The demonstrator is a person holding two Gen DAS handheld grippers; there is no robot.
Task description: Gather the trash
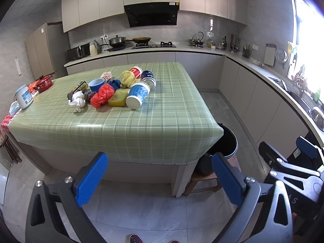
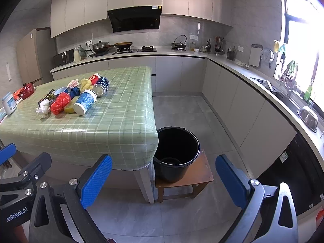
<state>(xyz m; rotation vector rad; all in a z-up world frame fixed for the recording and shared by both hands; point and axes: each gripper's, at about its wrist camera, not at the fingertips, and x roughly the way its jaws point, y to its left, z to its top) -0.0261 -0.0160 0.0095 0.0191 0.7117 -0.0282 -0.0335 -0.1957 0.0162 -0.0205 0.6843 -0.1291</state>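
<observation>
A heap of trash lies on the green checked table (image 1: pixel 141 125) (image 2: pixel 113 121): a blue-and-white paper cup (image 1: pixel 138 95) (image 2: pixel 85 101) on its side, a red plastic bag (image 1: pixel 102 95) (image 2: pixel 60 102), crumpled white tissue (image 1: pixel 77 101) (image 2: pixel 43 107), a yellow sponge (image 1: pixel 118 97), a silver can (image 1: pixel 149 81) (image 2: pixel 100 89), a red cup (image 1: pixel 136 71). A black bucket (image 2: pixel 176 154) (image 1: pixel 226 143) stands on a low wooden stool at the table's right corner. My left gripper (image 1: pixel 160 179) and right gripper (image 2: pixel 163 181) are both open, held in front of the table, far from the trash, holding nothing.
A white jar (image 1: pixel 23 96) and a red pot (image 1: pixel 43 83) sit at the table's left end. A blue bowl (image 1: pixel 96 84) lies among the trash. Kitchen counters (image 2: pixel 253 75) run along the back and right walls. Grey tiled floor (image 2: pixel 182 109) lies between table and cabinets.
</observation>
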